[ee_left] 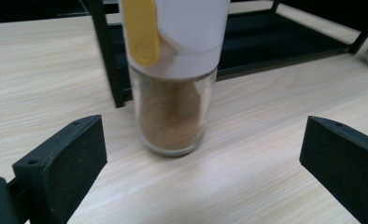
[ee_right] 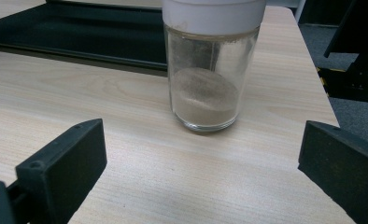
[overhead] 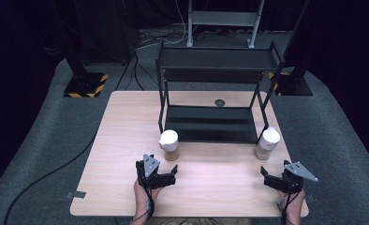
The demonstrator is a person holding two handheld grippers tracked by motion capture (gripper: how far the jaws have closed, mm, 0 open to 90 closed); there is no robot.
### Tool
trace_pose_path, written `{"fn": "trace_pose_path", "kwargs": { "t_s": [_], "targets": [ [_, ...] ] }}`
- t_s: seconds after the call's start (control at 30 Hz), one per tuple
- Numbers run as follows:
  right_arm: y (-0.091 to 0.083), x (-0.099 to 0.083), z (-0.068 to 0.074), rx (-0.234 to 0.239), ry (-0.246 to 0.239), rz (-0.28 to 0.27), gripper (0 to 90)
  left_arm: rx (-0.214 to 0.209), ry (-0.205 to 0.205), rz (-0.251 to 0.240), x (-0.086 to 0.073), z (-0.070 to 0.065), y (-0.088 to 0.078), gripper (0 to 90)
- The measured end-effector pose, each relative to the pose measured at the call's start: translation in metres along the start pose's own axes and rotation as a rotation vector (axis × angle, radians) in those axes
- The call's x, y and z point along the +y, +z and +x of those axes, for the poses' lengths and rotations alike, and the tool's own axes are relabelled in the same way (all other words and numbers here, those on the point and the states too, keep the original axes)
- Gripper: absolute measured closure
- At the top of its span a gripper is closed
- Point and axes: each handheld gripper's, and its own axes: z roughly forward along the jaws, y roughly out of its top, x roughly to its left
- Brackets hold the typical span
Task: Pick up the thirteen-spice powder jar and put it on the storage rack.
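High view: a wooden table (overhead: 126, 154) carries a black two-tier rack (overhead: 215, 93) toward its far edge, with bare tabletop open across the near half. Two glass jars with white lids stand upright just in front of the rack's two front legs, the brown-spice jar (overhead: 169, 145) at the left leg and the pale-powder jar (overhead: 267, 144) at the right, near the table's right edge. The left gripper (overhead: 166, 178) is held low over the table just on the near side of the brown-spice jar; the right gripper (overhead: 269, 179) sits near the right front corner, just on the near side of the pale-powder jar. Both hands enter from the near edge, wrists level, and both sets of jaws stand released with nothing between them. Left gripper view: the brown-spice jar (ee_left: 173, 116), its white lid bearing a yellow tab, stands centred ahead of the spread jaws, apart from both, with the rack leg just behind it. Right gripper view: the pale-powder jar (ee_right: 205, 88), about a third full, stands ahead of the spread jaws, untouched, the table's edge close to its right.
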Motion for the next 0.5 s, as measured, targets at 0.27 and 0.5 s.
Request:
{"fn": "trace_pose_path", "kwargs": {
  "t_s": [0.27, 0.5],
  "targets": [
    [-0.001, -0.002, 0.000, -0.001, 0.001, -0.009, 0.0, 0.010, -0.039, 0.025, 0.006, 0.007, 0.029, 0.0],
    [-0.001, -0.001, 0.000, 0.000, 0.000, -0.008, 0.0, 0.007, -0.044, 0.021, 0.009, 0.011, 0.042, 0.0]
  ]
}}
